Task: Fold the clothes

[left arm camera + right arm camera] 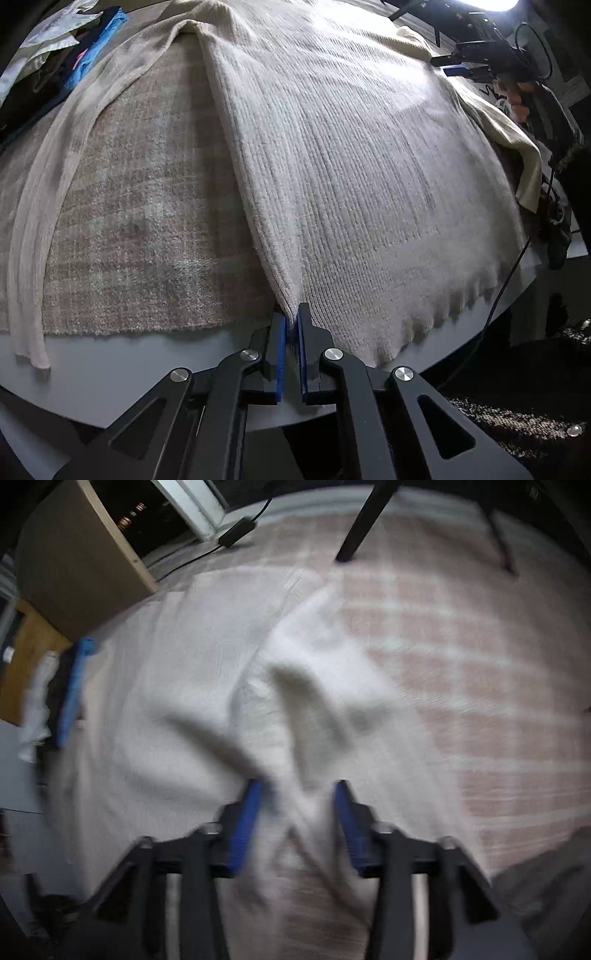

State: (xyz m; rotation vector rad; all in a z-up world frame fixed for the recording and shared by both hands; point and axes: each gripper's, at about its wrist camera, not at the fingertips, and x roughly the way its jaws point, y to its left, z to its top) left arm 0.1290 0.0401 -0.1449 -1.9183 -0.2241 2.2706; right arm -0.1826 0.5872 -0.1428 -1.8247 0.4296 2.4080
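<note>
Two views, one sharp, one smeared. Right wrist view is motion-blurred: knit texture lost, edges soft.

Left gripper (291, 321): my jaws nearly closed, pinching the bottom corner of a cream ribbed sweater (351, 166) where its side edge meets the hem. Sweater lies spread on a beige-pink checked rug (140, 206), hem hanging over the rug's near edge onto grey floor (110, 365). One long sleeve (40, 206) trails down the left side, cuff on the floor. Far sleeve partly cut off behind the body at right.

Right gripper (297, 794): my jaws stand wide apart, a rumpled fold of the sweater (177, 686) running between them; contact with the pads cannot be judged through the blur.

Around: heap of clothes, blue piece (92, 55) showing, top left; dark cable (509, 280) at right; chair leg (364, 520) on the rug; wooden cabinet (74, 565) at left.
</note>
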